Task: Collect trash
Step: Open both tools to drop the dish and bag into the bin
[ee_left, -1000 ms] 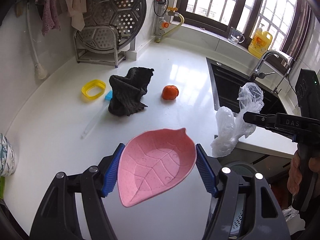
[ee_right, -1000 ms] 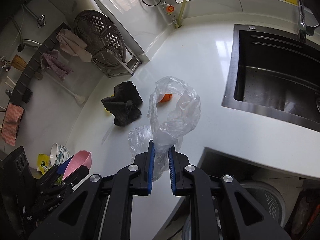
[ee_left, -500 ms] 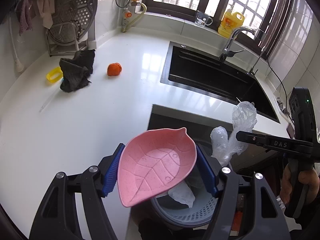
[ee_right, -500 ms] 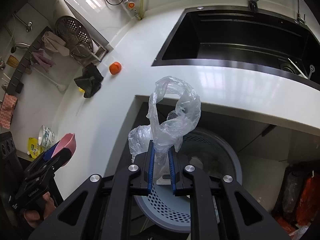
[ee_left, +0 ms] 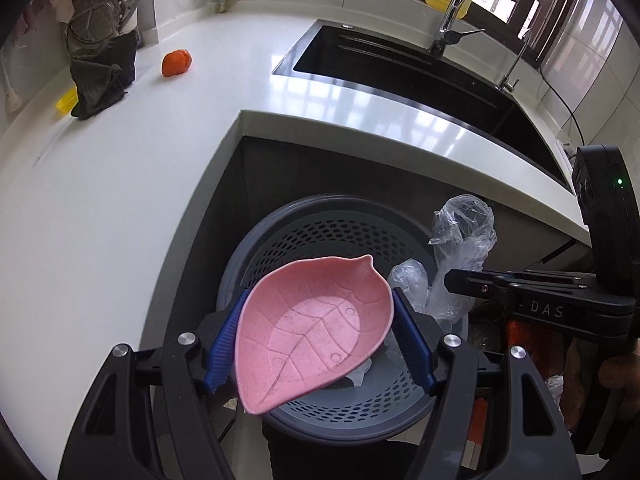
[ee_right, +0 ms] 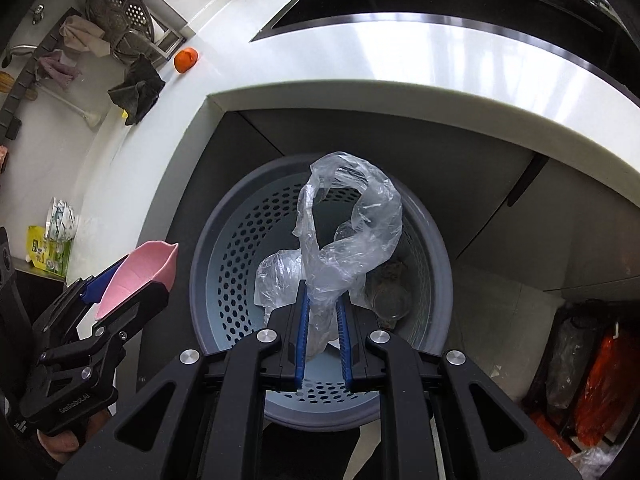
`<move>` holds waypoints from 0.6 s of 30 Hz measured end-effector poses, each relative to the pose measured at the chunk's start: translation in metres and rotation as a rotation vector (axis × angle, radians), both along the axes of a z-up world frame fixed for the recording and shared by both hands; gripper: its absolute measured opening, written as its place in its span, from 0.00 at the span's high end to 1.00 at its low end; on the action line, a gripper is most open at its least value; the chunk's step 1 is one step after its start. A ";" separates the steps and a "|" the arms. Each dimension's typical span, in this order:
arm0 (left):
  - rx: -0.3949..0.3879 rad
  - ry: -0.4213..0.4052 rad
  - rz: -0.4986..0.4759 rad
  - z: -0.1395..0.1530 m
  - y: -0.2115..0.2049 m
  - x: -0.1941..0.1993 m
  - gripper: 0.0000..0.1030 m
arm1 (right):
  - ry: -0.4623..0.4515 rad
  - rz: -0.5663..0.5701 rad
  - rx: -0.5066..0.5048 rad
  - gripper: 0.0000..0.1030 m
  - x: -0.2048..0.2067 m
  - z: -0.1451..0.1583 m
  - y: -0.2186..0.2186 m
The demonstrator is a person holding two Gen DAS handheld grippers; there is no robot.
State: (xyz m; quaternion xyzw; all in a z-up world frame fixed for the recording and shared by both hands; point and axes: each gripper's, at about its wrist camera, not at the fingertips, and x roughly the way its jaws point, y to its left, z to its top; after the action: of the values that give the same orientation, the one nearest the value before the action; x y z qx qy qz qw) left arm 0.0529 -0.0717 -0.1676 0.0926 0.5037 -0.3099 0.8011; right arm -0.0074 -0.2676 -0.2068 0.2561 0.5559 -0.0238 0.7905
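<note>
White countertop (ee_left: 120,184), L-shaped, wrapping behind and to the left of the bin. Black sink (ee_left: 420,76) sunk into it, well beyond the bin, with a chrome tap (ee_left: 456,8) on its far edge. Round grey perforated trash bin (ee_right: 224,280) down on the floor in the counter's recess, open-topped, with crumpled clear wrapping and some murky scraps already inside.

Right above the bin's mouth: right gripper (ee_right: 323,316), pointed steeply down, blue pads clamped nearly together on a crumpled clear plastic bag (ee_right: 352,232). Bag bunched between the pads, its loose loop rising past the fingertips and hanging over the bin's inside.

Over the bin's near-left rim: left gripper (ee_left: 320,340), jaws set wide, blue pads pressing both long edges of a pink leaf-shaped dish (ee_left: 316,324). Dish lying hollow side up, pointed tip toward the bin's far wall, covering part of the opening in the left wrist view.

Far from the bin, back on the counter near the wall: a dark rumpled cloth (ee_left: 100,80), a yellow container (ee_left: 67,100) half hidden beside it, and a small orange peel lump (ee_left: 177,63) just to the cloth's right. Behind these, a perforated metal steamer tray (ee_left: 108,0) leaning upright on a rack.

Right of the bin, on the floor: dark and orange bags (ee_right: 600,380).
</note>
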 end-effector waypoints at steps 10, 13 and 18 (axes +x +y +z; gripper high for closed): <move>0.023 -0.009 0.015 0.002 -0.007 -0.005 0.34 | 0.016 0.003 -0.002 0.85 -0.005 -0.006 -0.002; 0.023 -0.011 0.022 0.008 -0.005 -0.005 0.27 | 0.007 0.003 -0.002 0.68 -0.007 -0.002 -0.003; 0.028 -0.016 0.039 0.018 0.000 -0.005 0.24 | -0.017 0.000 -0.022 0.60 -0.011 0.013 -0.004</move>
State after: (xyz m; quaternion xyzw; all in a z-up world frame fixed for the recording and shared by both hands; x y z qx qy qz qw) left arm 0.0478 -0.0716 -0.1494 0.0964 0.5034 -0.2866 0.8094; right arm -0.0185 -0.2720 -0.1941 0.2473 0.5487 -0.0278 0.7981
